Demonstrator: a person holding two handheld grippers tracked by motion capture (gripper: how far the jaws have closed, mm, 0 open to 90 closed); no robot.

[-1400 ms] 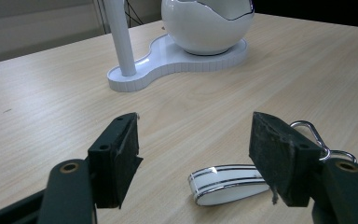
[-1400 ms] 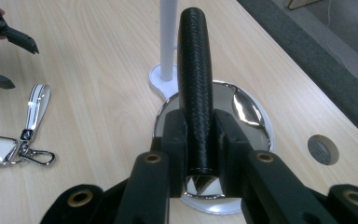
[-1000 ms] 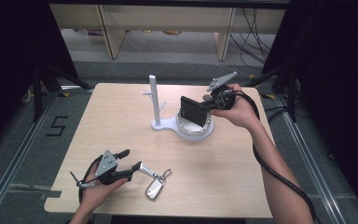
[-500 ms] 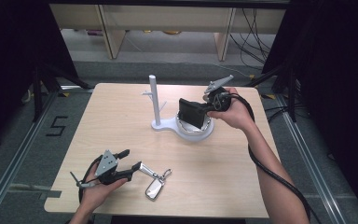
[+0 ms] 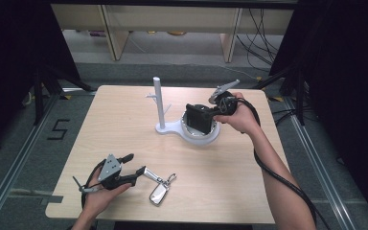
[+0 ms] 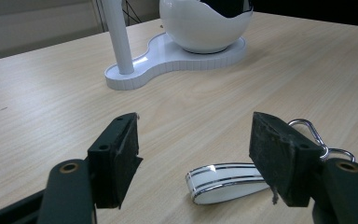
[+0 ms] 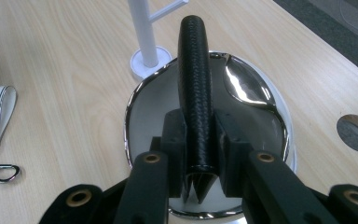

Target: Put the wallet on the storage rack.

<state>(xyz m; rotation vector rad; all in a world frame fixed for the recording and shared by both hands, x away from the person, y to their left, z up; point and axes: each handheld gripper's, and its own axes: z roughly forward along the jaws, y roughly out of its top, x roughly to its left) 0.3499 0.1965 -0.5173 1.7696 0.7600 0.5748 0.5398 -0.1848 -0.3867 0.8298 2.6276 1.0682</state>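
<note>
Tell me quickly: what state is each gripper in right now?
Left gripper: open, holding nothing, key fob lying between its jaws.
Right gripper: closed on a black wallet above the bowl.

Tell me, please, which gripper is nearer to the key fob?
Left. The left gripper is open right beside the key fob at the table's near edge; the right gripper is far off, holding a black wallet over the bowl.

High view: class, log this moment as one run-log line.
left hand-held gripper: open, by key fob | right hand-held gripper: shut on black wallet, over white bowl | table: light wood
</note>
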